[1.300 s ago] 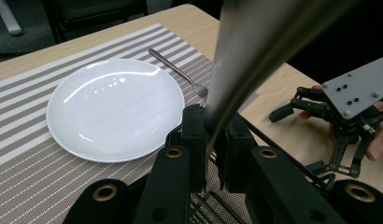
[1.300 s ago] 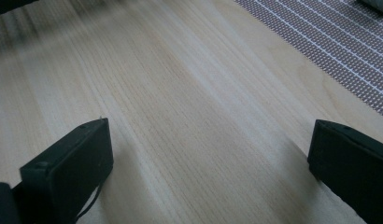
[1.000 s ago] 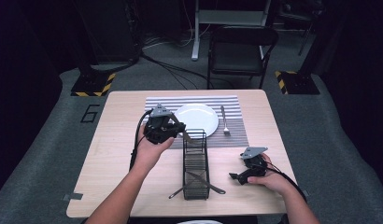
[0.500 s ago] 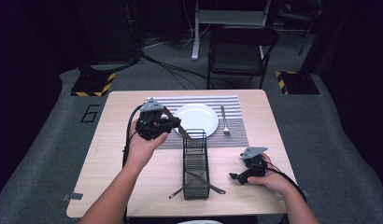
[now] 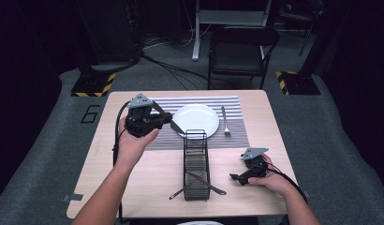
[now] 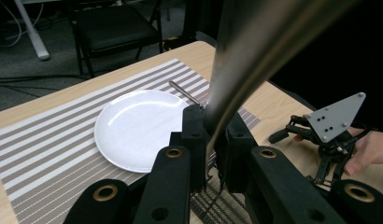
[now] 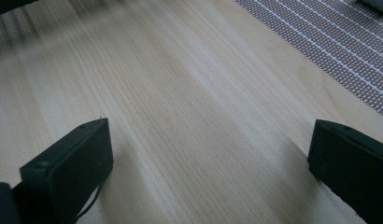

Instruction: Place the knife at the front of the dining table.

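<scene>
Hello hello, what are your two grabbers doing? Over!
Left gripper shut on a knife, held over the placemat beside the plate. Right gripper open, low over bare table. Rack between them.

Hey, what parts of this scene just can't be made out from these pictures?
- The utensil clamped in the left gripper: in the left gripper view it is blurred and cut off by the top edge, so its type is unclear.
- The rack contents: too small in the high view to identify.
- The fork: partly hidden behind the jaws in the left gripper view.
- The right gripper: its jaws look tiny in the high view.
</scene>
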